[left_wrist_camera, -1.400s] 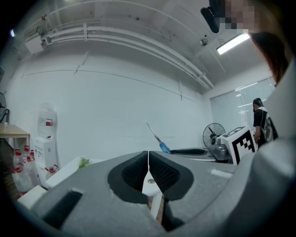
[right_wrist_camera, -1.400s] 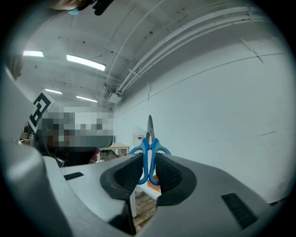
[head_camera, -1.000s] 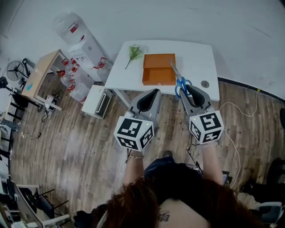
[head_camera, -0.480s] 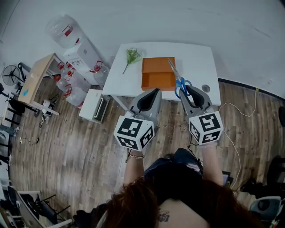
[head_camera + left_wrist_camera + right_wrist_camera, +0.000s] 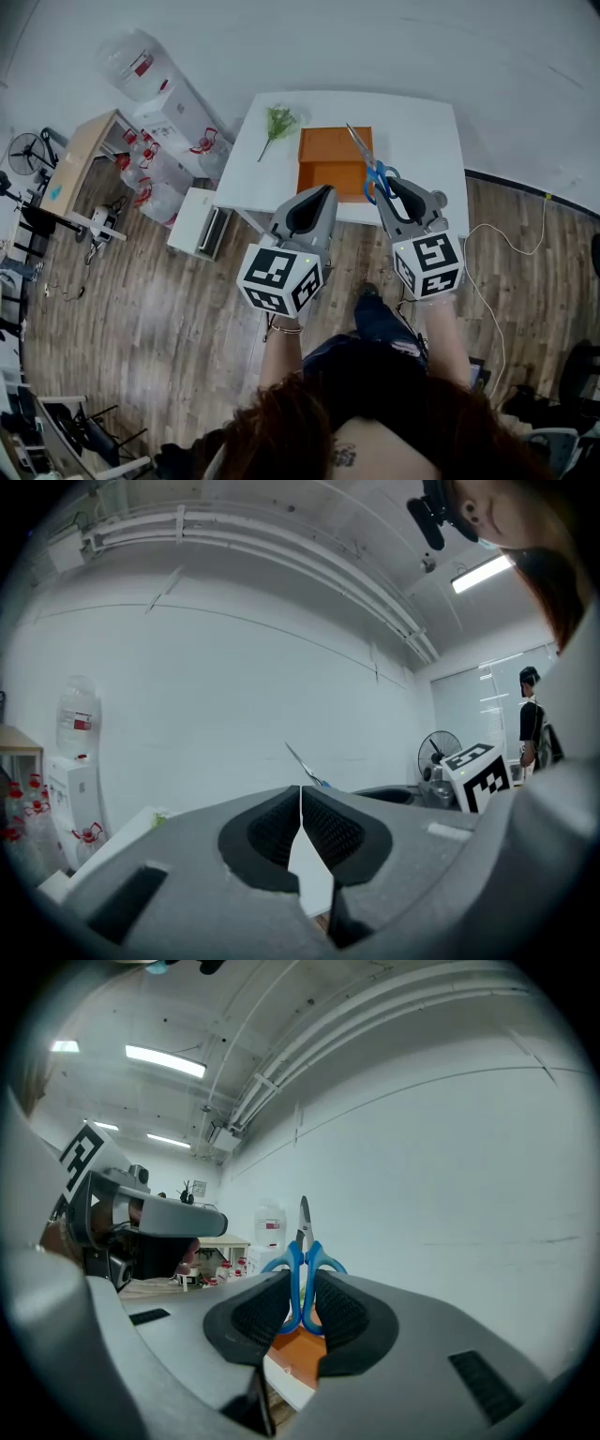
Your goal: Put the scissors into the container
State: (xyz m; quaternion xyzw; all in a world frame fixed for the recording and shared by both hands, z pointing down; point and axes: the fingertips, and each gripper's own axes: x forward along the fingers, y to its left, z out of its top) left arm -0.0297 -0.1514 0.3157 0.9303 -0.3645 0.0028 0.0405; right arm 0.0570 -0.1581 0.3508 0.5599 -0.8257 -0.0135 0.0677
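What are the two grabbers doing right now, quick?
Left gripper: shut, holding nothing.
Right gripper: shut on the blue scissors.

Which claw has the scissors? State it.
The right claw: shut on the blue-handled scissors by the orange container. The left claw is shut, empty.

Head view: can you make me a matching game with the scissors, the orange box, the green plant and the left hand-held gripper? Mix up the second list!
Things:
1. scissors
2. container
3. leafy sprig
4. left hand-held gripper

Colour, place or state:
A. orange, sitting on the white table
B. shut, with nothing between its jaws
C. green, lying to the left of the container
D. blue handles, clamped in the right hand-held gripper

Pairs: 1-D, 2-A, 3-C, 4-B
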